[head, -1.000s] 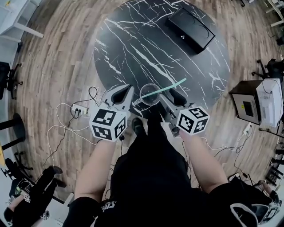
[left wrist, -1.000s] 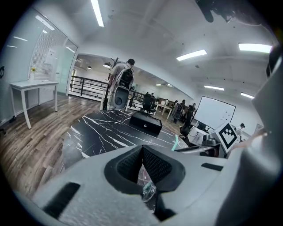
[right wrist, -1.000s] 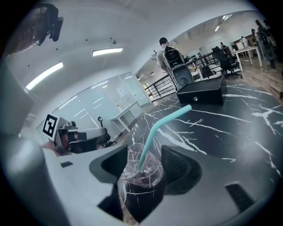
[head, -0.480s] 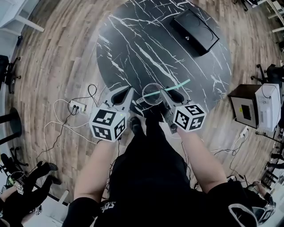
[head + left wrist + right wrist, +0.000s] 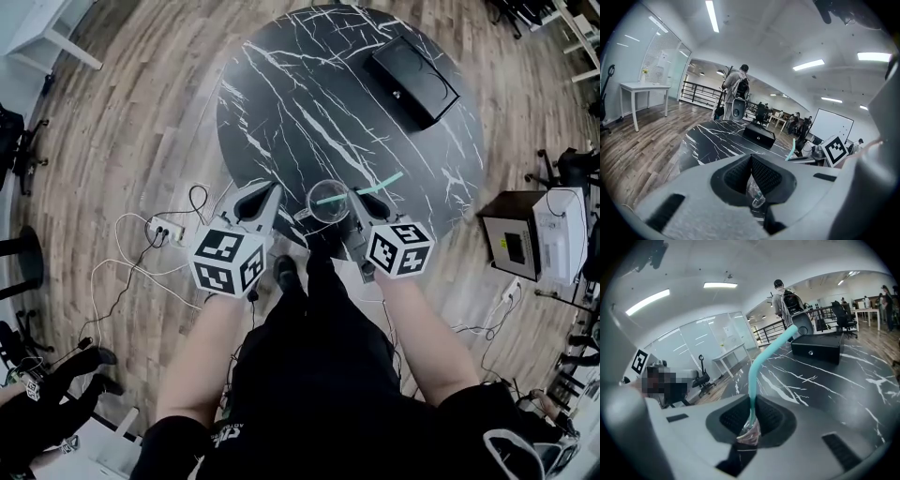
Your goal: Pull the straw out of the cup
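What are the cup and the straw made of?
The cup looks like thin, clear plastic: the dark table shows through it. The straw is probably smooth teal plastic, since it curves without creasing.

Wood-plank floor surrounds a round black marble bench; a white table stands beneath ceiling strip lights.

Black short-sleeved top, perhaps black trousers. Grey left gripper and right gripper bear black-and-white marker cubes.
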`<state>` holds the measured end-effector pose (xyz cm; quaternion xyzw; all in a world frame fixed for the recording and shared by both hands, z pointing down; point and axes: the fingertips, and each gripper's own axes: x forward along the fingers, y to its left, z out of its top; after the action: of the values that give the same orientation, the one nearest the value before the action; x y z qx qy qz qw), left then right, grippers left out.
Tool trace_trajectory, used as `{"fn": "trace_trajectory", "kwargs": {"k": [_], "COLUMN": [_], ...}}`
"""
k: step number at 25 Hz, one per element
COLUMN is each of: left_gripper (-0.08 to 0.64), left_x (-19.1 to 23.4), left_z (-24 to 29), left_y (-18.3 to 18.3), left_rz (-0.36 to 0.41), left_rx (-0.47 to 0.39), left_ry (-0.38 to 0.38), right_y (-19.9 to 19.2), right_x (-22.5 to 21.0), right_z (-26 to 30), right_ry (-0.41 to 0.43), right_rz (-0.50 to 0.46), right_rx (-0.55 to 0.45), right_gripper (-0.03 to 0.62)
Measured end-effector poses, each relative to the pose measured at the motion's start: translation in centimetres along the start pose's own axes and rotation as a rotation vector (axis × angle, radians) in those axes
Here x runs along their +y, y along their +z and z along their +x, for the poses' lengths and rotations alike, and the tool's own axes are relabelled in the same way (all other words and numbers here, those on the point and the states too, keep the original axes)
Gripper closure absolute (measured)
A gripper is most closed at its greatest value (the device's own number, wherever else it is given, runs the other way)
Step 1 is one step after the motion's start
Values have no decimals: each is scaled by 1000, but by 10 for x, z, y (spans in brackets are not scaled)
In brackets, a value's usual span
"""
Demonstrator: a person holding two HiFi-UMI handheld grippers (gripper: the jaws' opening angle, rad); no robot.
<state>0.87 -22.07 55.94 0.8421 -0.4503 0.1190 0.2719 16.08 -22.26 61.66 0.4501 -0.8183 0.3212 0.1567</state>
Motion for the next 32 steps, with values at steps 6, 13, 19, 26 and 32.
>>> {"fn": "trace_trajectory", "kwargs": {"k": [6, 13, 19, 26, 32], "left_gripper": [551, 551, 551, 551, 551], "left_x": [-2, -18, -31, -50, -73], "left_z": [-27, -51, -56, -57, -54], "left_y": [27, 51, 76, 103, 126], "left_rz": [1, 22, 64, 164, 189], "left_rx": [-59, -111, -149, -158, -190], "left_ry": [0, -29, -32, 18, 74], "right_y": [26, 67, 108, 142, 167], "right_x": [17, 43, 56, 44, 23], "right_z": [-23, -63, -93, -128, -162], "right_ry": [-12, -27, 6, 62, 113], "right_rz": [-38, -115, -176, -220, -233], "right_rx": [-39, -101, -167, -215, -260], "right_gripper": [554, 555, 557, 557, 557]}}
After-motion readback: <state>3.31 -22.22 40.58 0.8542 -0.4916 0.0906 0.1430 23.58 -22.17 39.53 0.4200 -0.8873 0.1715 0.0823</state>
